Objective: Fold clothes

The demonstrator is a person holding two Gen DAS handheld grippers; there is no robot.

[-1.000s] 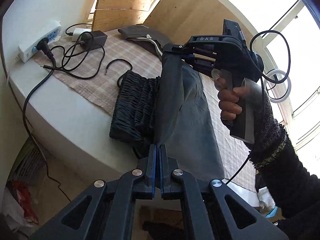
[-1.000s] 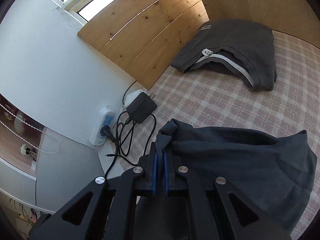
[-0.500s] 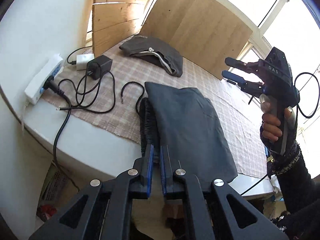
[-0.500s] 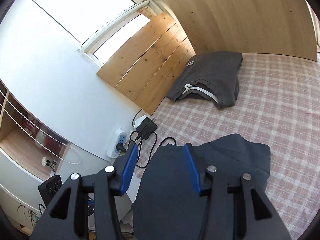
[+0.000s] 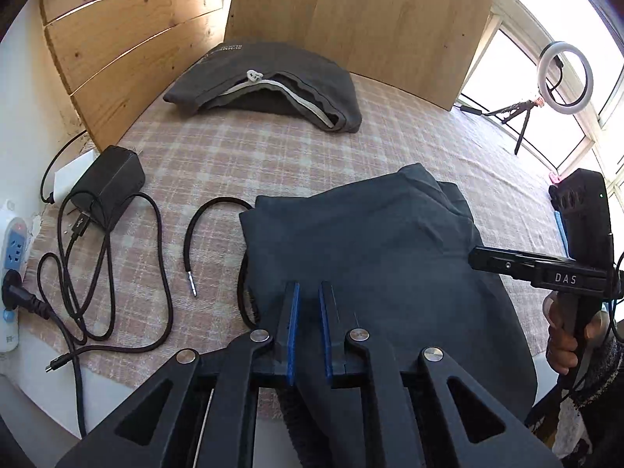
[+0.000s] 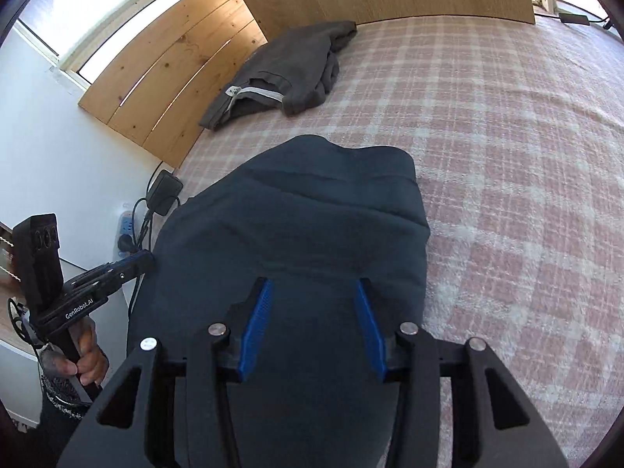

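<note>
A dark blue garment [image 5: 382, 241] lies folded flat on the plaid tablecloth [image 5: 234, 156], its near end hanging over the table's front edge. My left gripper [image 5: 308, 286] hovers over its near left part with the jaws a narrow gap apart and nothing between them. My right gripper [image 6: 312, 282] stands wide open above the same garment [image 6: 296, 214], empty. In the left wrist view the right gripper [image 5: 474, 261] shows side-on at the garment's right edge, held by a hand. A grey folded garment [image 5: 273, 78] with a pale zip rests at the back.
A black drawstring [image 5: 191, 241] curls out left of the dark garment. Further left lie a black charger [image 5: 109, 183], tangled cables [image 5: 97, 273] and a white power strip [image 5: 11, 245]. Wooden boards [image 5: 351, 19] back the table. A ring light [image 5: 565, 78] stands by the window.
A second ago both grippers were shut on the dark garment and held it up. It now lies folded on the table; the right jaws opened wide, the left parted slightly, both pulled back.
</note>
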